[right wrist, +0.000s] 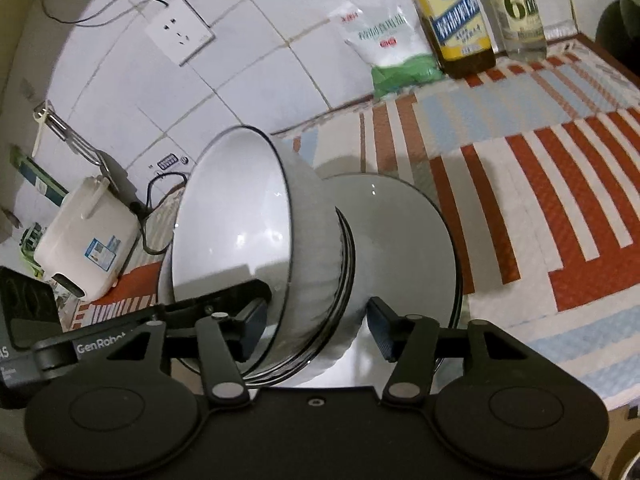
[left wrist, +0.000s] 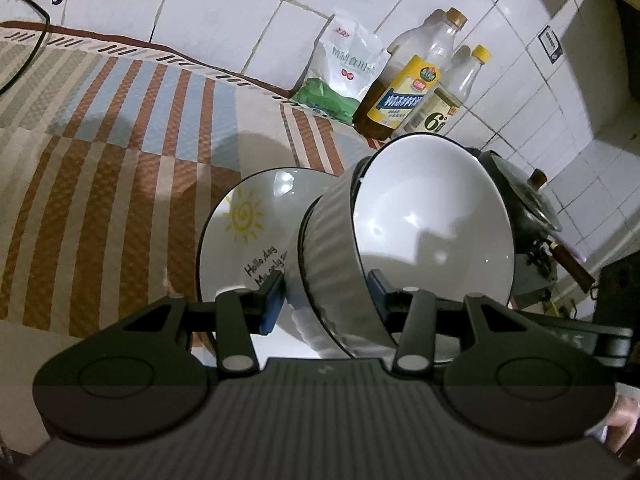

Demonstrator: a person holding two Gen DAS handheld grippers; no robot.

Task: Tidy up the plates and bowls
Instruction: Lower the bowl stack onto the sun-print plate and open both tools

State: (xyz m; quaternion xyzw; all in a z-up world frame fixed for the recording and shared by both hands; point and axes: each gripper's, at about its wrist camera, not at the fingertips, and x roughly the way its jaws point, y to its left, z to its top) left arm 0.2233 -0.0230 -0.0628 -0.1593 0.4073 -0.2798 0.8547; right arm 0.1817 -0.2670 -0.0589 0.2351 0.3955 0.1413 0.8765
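A white bowl with a ribbed grey outside (left wrist: 424,224) sits stacked in at least one more bowl, the stack on a plate with a yellow sun drawing (left wrist: 248,232). My left gripper (left wrist: 326,300) is shut on the bowl's wall, one pad inside and one outside. My right gripper (right wrist: 316,320) grips the same bowl (right wrist: 240,216) from the opposite side, one pad inside, one outside. The plate (right wrist: 404,240) lies beneath on the striped mat. The stack looks tilted in both views.
A striped mat (left wrist: 100,152) covers the counter. A salt bag (left wrist: 340,72), an oil bottle (left wrist: 404,96) and a vinegar bottle (left wrist: 440,108) stand against the tiled wall. A dark lidded pot (left wrist: 524,196) is to the right; a white appliance (right wrist: 88,240) is to the left.
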